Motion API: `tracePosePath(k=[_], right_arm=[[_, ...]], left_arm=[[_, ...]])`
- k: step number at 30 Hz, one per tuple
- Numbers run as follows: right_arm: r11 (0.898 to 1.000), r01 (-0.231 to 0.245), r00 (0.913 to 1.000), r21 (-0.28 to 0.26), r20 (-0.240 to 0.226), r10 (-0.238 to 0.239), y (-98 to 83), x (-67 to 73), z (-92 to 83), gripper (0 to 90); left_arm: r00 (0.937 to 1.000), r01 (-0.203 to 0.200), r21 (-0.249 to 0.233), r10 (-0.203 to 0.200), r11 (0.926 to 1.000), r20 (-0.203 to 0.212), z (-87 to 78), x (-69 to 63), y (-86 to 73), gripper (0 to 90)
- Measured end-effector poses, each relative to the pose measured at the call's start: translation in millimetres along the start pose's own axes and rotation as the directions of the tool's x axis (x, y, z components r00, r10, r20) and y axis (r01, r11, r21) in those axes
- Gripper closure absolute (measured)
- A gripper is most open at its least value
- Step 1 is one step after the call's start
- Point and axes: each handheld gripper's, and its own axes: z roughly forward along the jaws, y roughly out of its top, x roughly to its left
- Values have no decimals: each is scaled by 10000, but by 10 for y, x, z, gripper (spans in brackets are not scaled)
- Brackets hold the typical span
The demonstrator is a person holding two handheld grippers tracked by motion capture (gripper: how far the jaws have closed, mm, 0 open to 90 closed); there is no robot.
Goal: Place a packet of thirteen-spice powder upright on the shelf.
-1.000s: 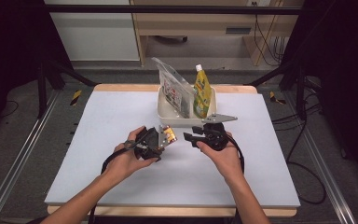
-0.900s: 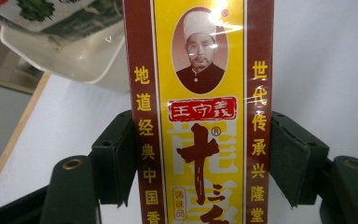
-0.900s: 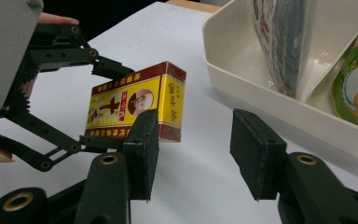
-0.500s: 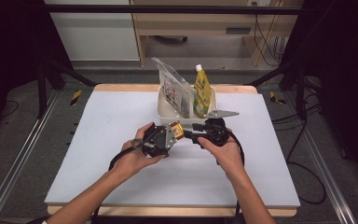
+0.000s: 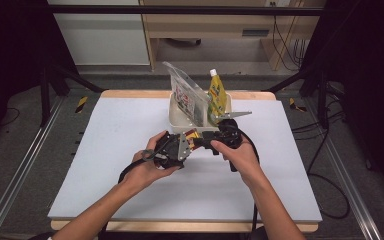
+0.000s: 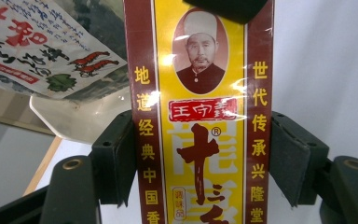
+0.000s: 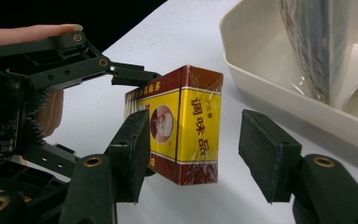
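Since the earlier frames both hands have carried the seasoning box [image 5: 192, 134] from the middle of the counter [image 5: 105, 150] toward the far side, so it now hangs in the air just in front of the white tray [image 5: 177, 117]. The left tongs [image 5: 184, 145] clamp the box by its two long dark-red sides, pads pressed flat against the wrapper [image 6: 200, 116]. The right tongs [image 5: 202, 142] have just been opening: the box [image 7: 182, 135] stands between their pads, the right pad clear of it. The left hand [image 5: 150, 162] reaches in from the near left, the right hand [image 5: 237, 155] from the near right, tongs pointed at each other.
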Motion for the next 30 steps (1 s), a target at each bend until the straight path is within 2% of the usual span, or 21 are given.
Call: tracePosePath(k=[4,12,20,30], right_arm=[[9998,-82,9997,184,-212,86,44,1,11,436],[9994,8,9995,342,-301,2,111,5,42,438],[9981,-12,9991,611,-424,38,116,9,86,443],[9972,-116,9967,745,-791,175,123,8,111,484]], left_arm=[[10000,14,-96,-14,10000,-13,-14,10,2,314],[10000,2,-308,-2,9995,11,-43,11,13,314],[9998,185,-437,-181,9989,83,-65,3,28,314],[9999,131,-619,-133,9980,-34,-94,6,54,314]])
